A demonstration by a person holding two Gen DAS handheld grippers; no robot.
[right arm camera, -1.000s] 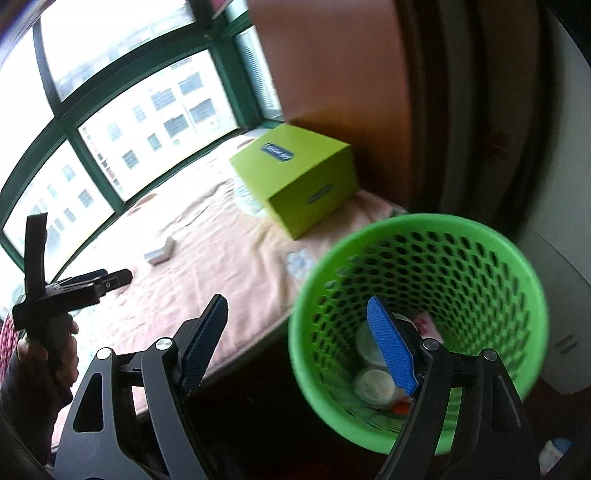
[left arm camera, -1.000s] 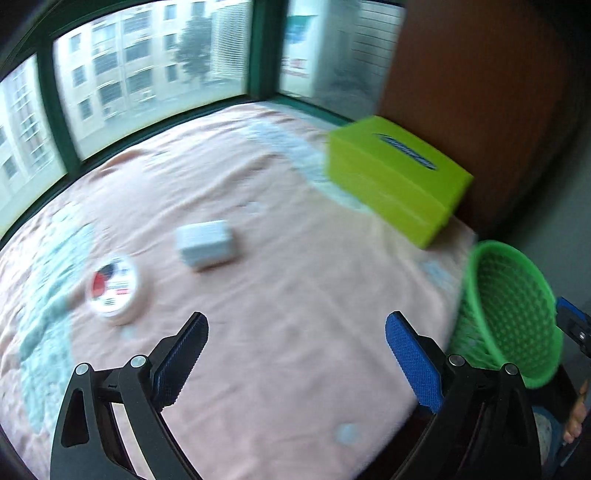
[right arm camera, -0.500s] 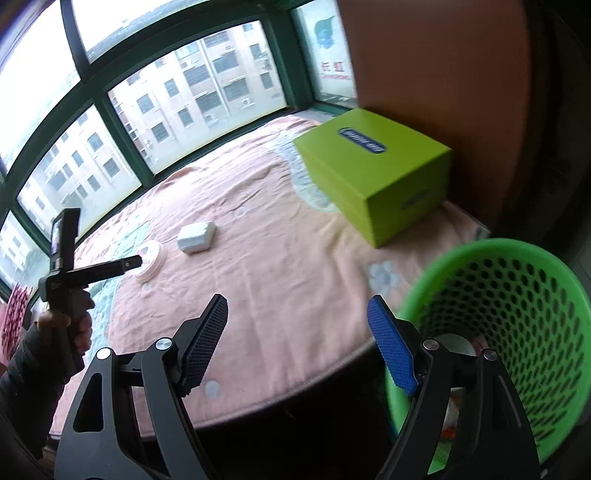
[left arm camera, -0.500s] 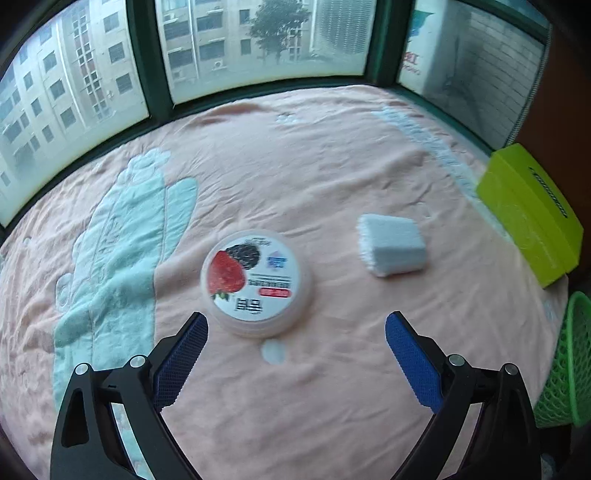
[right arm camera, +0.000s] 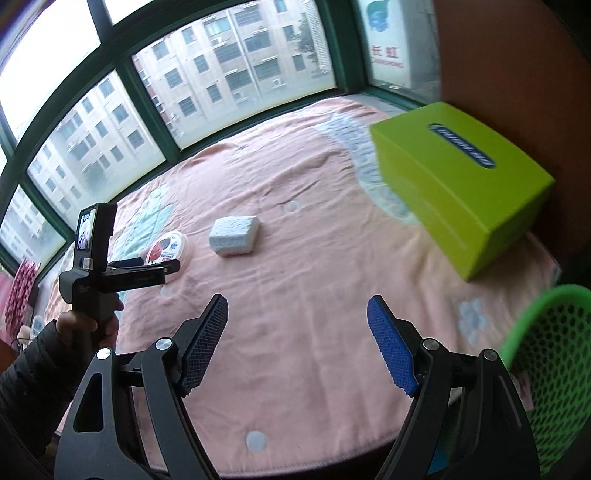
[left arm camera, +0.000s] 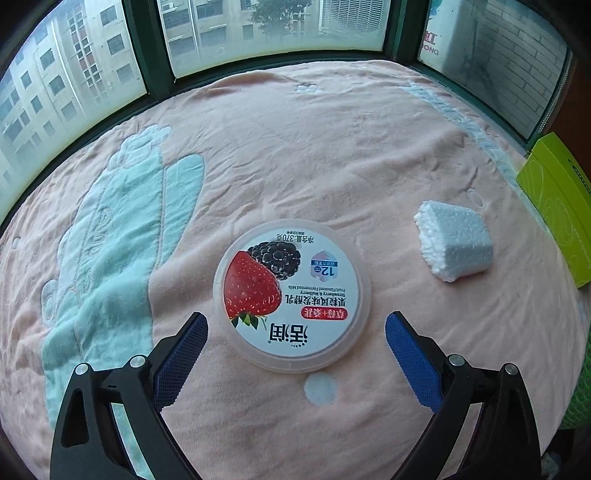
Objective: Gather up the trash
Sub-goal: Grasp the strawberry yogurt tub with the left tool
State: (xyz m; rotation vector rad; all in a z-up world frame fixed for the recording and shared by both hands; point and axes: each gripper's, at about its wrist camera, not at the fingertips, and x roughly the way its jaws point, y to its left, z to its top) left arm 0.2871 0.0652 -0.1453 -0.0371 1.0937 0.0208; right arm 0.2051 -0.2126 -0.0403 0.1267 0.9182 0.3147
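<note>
A round yogurt lid (left arm camera: 291, 295) with a strawberry picture lies flat on the pink blanket (left arm camera: 332, 155). My left gripper (left arm camera: 295, 325) hangs open just above it, a blue pad on either side, not touching. A white foam block (left arm camera: 454, 240) lies to the right of the lid. In the right wrist view the lid (right arm camera: 166, 249) and foam block (right arm camera: 233, 235) lie further off, with the left gripper (right arm camera: 162, 269) over the lid. My right gripper (right arm camera: 297, 321) is open and empty above the blanket's near edge. The green mesh basket (right arm camera: 554, 373) stands at the lower right.
A lime green box (right arm camera: 458, 177) lies at the blanket's right side against a brown wall (right arm camera: 517, 66). Green-framed windows (left arm camera: 258, 33) border the far side. A dark sleeve and hand (right arm camera: 55, 354) hold the left gripper at the left edge.
The left gripper swung left from the basket side and sank over the yogurt lid. The right gripper swung from above the basket to over the blanket. Both stayed open.
</note>
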